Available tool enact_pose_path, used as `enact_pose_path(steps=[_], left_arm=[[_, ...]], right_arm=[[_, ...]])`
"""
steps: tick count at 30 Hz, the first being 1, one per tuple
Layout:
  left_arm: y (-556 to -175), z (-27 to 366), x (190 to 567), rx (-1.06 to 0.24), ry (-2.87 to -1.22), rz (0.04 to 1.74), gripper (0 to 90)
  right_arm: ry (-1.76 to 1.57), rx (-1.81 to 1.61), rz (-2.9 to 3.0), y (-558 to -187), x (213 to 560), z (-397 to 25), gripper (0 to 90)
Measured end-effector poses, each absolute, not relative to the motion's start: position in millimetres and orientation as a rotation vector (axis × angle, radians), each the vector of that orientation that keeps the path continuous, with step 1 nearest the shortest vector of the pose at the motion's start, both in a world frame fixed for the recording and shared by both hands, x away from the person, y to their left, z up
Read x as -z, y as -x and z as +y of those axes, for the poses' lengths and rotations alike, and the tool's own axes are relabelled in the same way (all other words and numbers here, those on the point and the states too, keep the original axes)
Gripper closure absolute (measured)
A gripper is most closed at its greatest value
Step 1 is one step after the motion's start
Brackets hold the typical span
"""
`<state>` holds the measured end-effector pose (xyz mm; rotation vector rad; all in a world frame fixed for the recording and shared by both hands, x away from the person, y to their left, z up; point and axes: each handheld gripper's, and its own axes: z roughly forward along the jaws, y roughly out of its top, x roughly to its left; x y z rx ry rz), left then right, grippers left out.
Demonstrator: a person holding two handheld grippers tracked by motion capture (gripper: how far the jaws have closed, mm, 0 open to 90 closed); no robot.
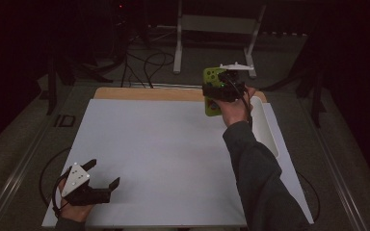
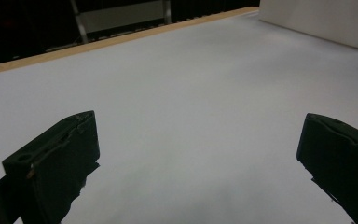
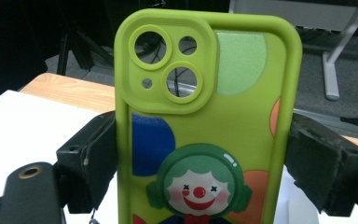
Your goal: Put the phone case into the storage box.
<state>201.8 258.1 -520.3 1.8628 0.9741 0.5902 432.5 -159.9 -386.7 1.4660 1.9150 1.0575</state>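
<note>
white tray [image 1: 265,130] beside raised phone case [image 3: 205,116] (lime)

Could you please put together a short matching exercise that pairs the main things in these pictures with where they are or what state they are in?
Things:
1. left gripper
2. right gripper
3. green phone case
4. white tray

Places or states:
A. held upright above the table's far edge
B. open, low over the white mat's near left corner
C. lying at the mat's right side
D. clamped on the case's two long edges

Pairs: 1-B, 2-D, 3-A, 4-C
</note>
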Motion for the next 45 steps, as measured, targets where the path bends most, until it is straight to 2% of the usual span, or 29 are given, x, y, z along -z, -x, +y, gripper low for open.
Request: enact_pose_path(steps=[45], left_arm=[[-202,259,521,-0.593,-1.852,0.979,0.0]], right_arm=[[-1.513,-1.039,1.835,-443,387,-194,15.6]])
